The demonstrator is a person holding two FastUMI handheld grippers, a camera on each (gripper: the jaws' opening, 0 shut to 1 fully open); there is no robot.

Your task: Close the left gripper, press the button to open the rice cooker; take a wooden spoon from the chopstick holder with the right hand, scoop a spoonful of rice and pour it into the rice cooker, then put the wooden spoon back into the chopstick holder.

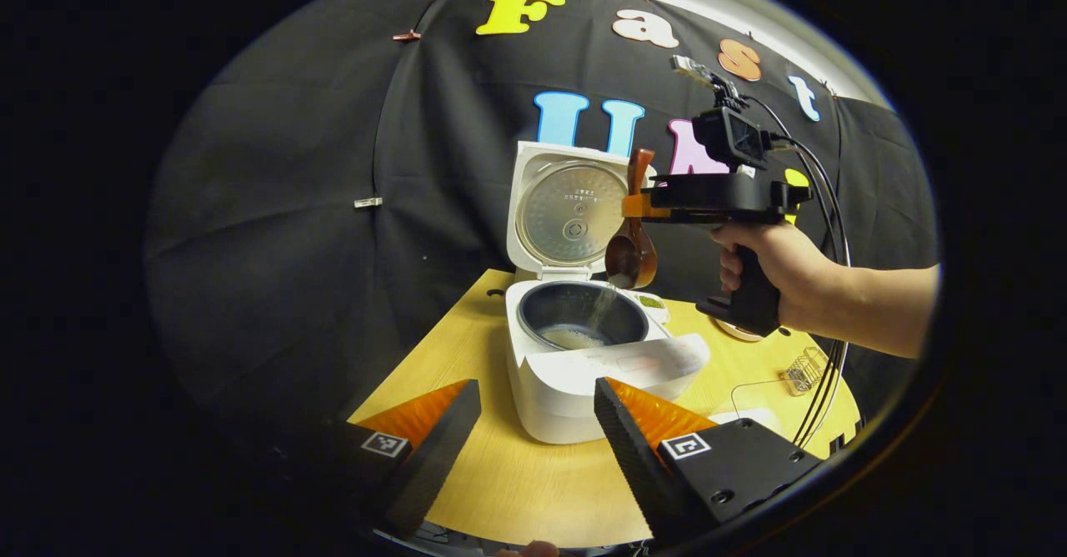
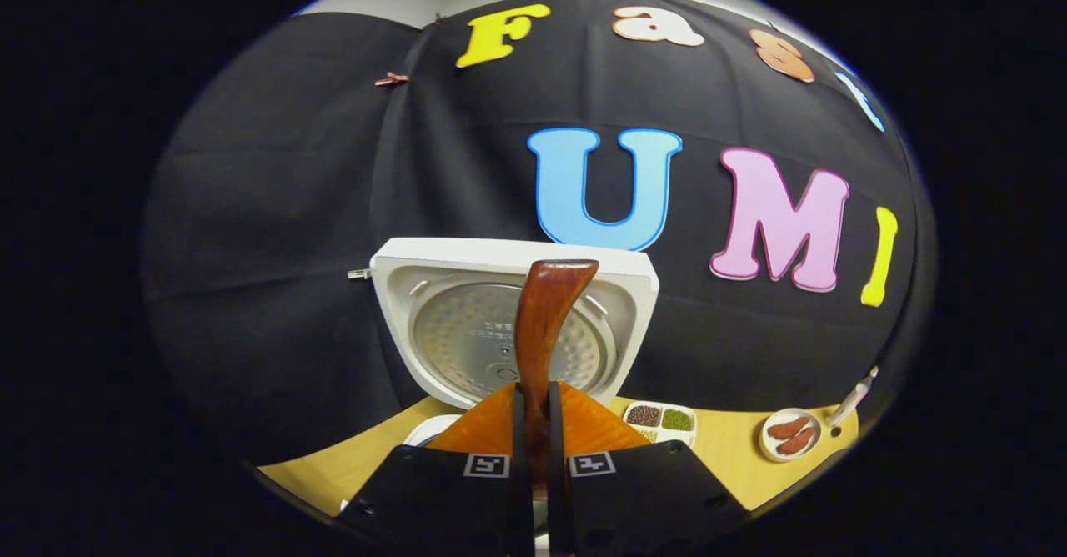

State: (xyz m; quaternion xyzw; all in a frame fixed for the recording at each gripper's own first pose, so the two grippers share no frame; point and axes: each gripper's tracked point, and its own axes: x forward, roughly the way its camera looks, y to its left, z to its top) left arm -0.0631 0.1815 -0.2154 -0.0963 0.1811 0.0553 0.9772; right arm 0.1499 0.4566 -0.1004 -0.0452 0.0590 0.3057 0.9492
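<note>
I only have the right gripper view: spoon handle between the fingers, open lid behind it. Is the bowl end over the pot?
Observer: Yes. In the left gripper view the wooden spoon hangs bowl-down over the rice cooker, tipped toward its pot.
Operator: Rice coming out?
Observer: A thin stream falls from the bowl, and a small pile lies on the pot's floor.
Operator: Left gripper?
Observer: The left gripper is open, low in front of the cooker, touching nothing.
Operator: Chopstick holder?
Observer: A small wire basket sits at the table's right edge; I can't confirm it's the holder.

A compartment dish (image 2: pixel 660 422) and meat plate (image 2: pixel 789 434) sit on the table (image 1: pixel 500 474).
</note>
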